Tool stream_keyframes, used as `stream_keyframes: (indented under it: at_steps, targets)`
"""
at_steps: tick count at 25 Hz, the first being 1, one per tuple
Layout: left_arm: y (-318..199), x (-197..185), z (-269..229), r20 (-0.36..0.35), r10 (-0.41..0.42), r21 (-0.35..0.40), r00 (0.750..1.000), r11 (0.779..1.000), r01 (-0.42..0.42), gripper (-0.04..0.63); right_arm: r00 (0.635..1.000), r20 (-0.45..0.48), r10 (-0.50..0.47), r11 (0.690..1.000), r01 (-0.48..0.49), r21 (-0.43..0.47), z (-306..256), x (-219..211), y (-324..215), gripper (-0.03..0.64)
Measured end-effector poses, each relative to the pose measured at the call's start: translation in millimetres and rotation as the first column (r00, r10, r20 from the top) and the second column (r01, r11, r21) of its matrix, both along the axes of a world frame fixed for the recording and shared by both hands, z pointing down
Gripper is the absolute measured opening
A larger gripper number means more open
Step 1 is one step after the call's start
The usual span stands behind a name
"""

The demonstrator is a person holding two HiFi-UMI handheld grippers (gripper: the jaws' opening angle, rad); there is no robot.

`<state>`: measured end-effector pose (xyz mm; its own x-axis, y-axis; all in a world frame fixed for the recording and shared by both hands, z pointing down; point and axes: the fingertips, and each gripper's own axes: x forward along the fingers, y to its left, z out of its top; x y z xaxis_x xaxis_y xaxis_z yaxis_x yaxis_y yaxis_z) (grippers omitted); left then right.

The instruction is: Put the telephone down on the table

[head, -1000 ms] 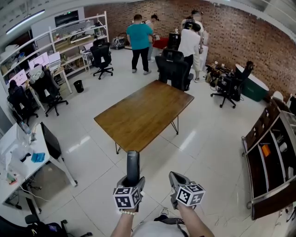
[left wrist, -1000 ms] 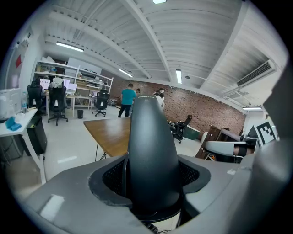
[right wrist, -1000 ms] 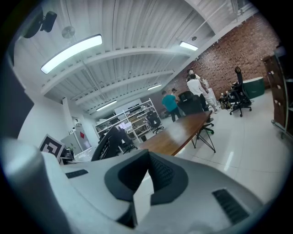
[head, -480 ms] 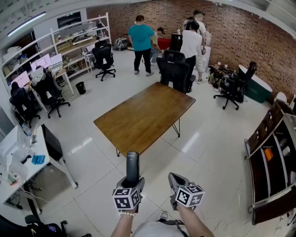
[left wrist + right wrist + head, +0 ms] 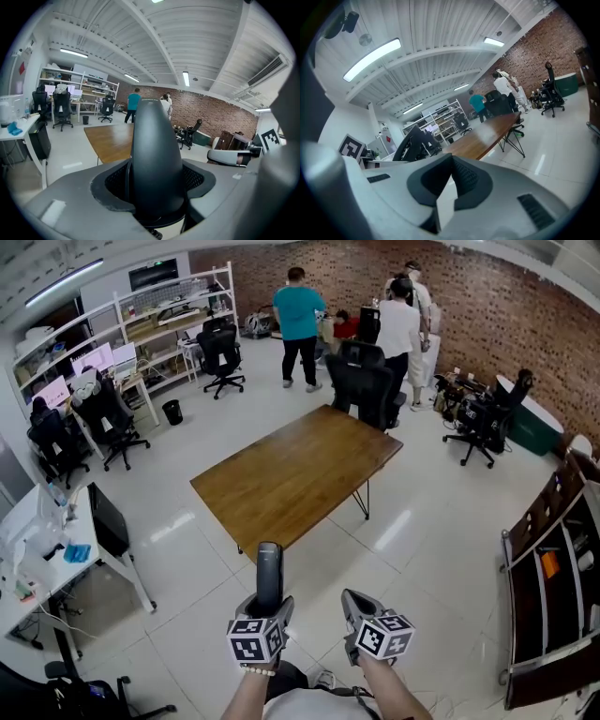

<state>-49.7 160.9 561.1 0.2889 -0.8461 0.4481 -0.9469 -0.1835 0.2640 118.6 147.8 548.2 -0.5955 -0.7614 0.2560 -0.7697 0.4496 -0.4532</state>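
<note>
Your left gripper [image 5: 269, 607] grips the black telephone [image 5: 270, 568] by its lower end, the handset jutting forward out of the jaws. Your right gripper [image 5: 356, 601] rides just beside it, jaws pinched together on nothing. Both hang over the white floor [image 5: 412, 521], short of the near corner of the wooden table [image 5: 300, 470]; beyond it, people [image 5: 298, 315] stand among office chairs [image 5: 361, 381] by a brick wall [image 5: 487, 306].
</note>
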Motion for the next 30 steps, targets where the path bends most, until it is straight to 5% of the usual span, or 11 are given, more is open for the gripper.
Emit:
stream_keyframes:
  at_steps: [30]
  targets:
    - [-144, 15, 13, -0.029, 0.025, -0.025, 0.999, 0.999, -0.026, 0.308, 0.999, 0.009, 0.048, 0.998, -0.048, -0.035, 16, 20, -136, 0.005]
